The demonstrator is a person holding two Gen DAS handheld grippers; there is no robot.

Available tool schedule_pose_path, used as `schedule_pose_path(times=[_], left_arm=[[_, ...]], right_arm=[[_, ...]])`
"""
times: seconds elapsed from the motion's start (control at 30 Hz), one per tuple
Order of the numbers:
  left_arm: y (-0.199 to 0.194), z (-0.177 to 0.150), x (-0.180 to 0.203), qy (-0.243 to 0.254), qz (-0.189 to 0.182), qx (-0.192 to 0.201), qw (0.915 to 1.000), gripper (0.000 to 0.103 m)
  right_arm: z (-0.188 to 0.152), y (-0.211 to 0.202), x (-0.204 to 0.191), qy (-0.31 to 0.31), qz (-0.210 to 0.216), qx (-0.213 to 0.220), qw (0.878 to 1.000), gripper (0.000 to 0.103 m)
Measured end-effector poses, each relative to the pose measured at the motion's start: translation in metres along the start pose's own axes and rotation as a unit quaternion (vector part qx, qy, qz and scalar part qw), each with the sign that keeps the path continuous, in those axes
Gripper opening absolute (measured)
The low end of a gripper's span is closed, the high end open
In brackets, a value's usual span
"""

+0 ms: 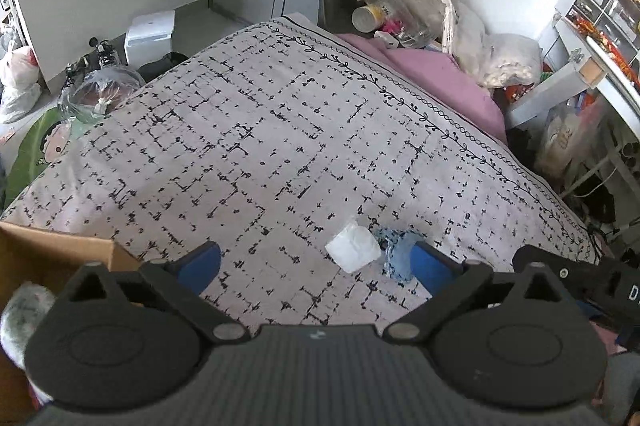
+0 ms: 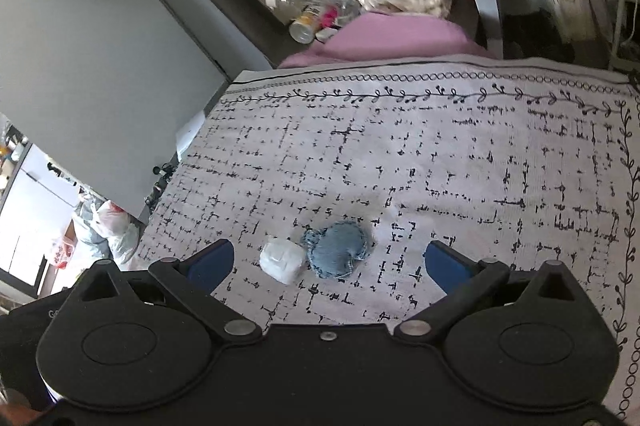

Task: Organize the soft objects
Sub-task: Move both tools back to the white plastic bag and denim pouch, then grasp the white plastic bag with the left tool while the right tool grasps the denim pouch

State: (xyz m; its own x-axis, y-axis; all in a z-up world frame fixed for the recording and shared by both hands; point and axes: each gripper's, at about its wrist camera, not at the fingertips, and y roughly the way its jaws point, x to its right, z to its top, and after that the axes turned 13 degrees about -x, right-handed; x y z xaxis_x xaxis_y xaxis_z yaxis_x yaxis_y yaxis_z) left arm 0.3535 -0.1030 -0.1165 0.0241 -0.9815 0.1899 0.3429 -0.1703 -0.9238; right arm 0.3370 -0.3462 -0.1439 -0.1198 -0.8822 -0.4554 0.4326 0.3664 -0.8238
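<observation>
Your left claw (image 1: 318,264) stood wide open above the bed (image 1: 260,130), nothing between its blue fingers (image 1: 202,262). Your right claw (image 2: 328,266) was spread wide too, and empty. The white soft pack (image 2: 281,261) and the denim pouch (image 2: 338,252) lay touching side by side on the patterned cover (well in from its bordered edge). A cardboard box (image 1: 48,250) sat at the bed's near-left edge.

Only a few letters can be read. At the right edge of the left wrist view, a white "D" stands on a black gripper (image 1: 600,286). At the lower left of the right wrist view, small letters on a black part (image 2: 36,322) start with "G"; the rest is too small.
</observation>
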Motion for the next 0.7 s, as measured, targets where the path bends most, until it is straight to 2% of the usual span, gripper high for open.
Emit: schedule_pose_path(times=[0.2,0.33,0.53,0.7], left_arm=[[0.027,0.006,0.006,-0.004,0.001,-0.010,0.9999,0.101],[0.042,0.007,0.013,0.002,0.019,0.001,0.9998,0.101],[0.067,0.010,0.016,-0.006,-0.005,0.000,1.0000,0.101],[0.088,0.012,0.015,-0.017,-0.022,-0.004,0.9996,0.097]], right_arm=[[0.005,0.017,0.015,0.055,0.019,-0.016,0.998,0.103],[0.008,0.025,0.021,0.076,0.020,-0.017,0.997,0.103],[0.011,0.046,0.027,0.100,0.012,-0.017,0.995,0.103],[0.013,0.061,0.034,0.122,0.035,-0.017,0.992,0.098]])
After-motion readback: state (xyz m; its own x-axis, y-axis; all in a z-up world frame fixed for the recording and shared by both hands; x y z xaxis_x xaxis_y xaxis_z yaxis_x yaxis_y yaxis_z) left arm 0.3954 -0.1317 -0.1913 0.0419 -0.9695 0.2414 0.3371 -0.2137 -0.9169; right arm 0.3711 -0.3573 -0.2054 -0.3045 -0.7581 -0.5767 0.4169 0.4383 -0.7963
